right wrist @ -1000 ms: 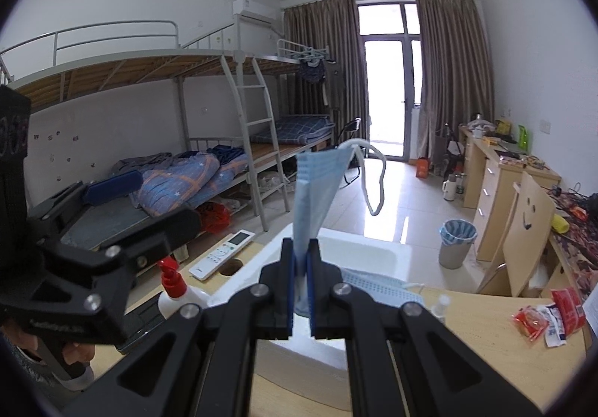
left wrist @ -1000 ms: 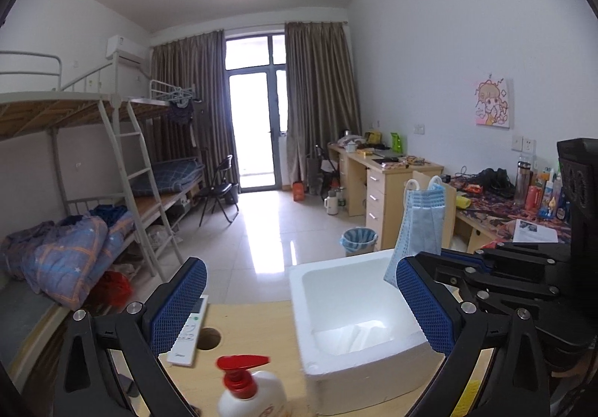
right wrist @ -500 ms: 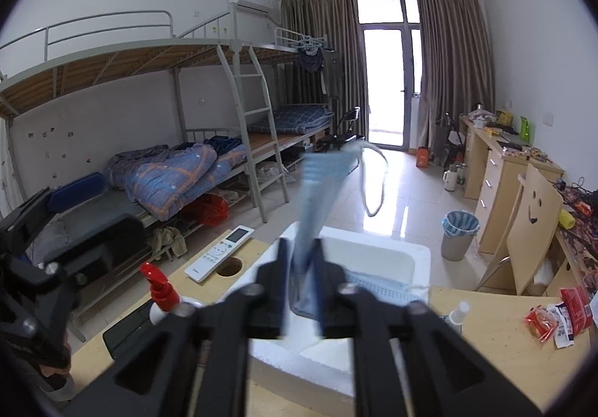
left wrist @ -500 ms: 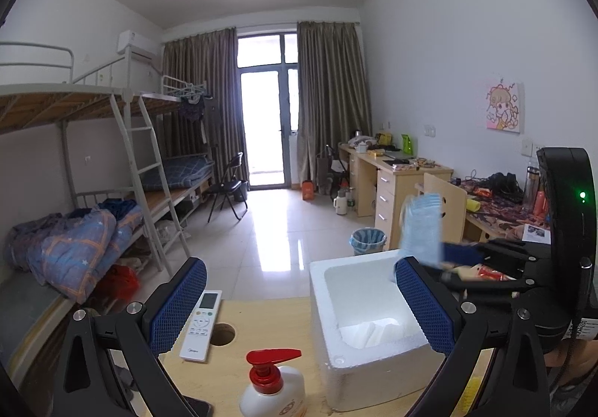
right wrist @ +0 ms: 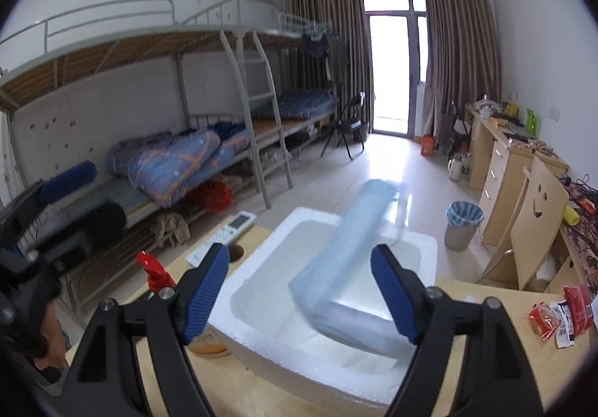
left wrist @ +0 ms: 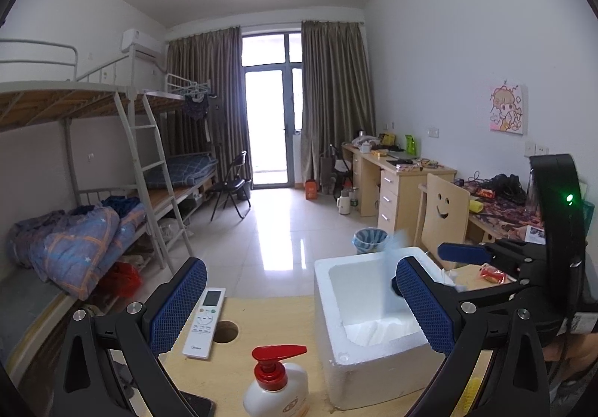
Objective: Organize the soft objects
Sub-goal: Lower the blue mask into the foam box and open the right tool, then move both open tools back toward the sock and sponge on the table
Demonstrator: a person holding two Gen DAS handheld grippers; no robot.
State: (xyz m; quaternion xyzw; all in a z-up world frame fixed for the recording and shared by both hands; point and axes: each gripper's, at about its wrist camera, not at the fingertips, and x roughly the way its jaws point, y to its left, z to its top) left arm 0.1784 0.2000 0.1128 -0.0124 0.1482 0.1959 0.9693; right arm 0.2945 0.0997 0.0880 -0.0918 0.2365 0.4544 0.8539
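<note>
your right gripper (right wrist: 301,292) fingers just opened wide, so the blue mask (right wrist: 347,256) is dropping into the white box (right wrist: 261,338); your left gripper (left wrist: 301,305) is open and empty.

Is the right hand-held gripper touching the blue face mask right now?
Apart. The right wrist view shows the right hand-held gripper wide open, with the blurred blue face mask between its pads and clear gaps on both sides, over the white foam box.
</note>
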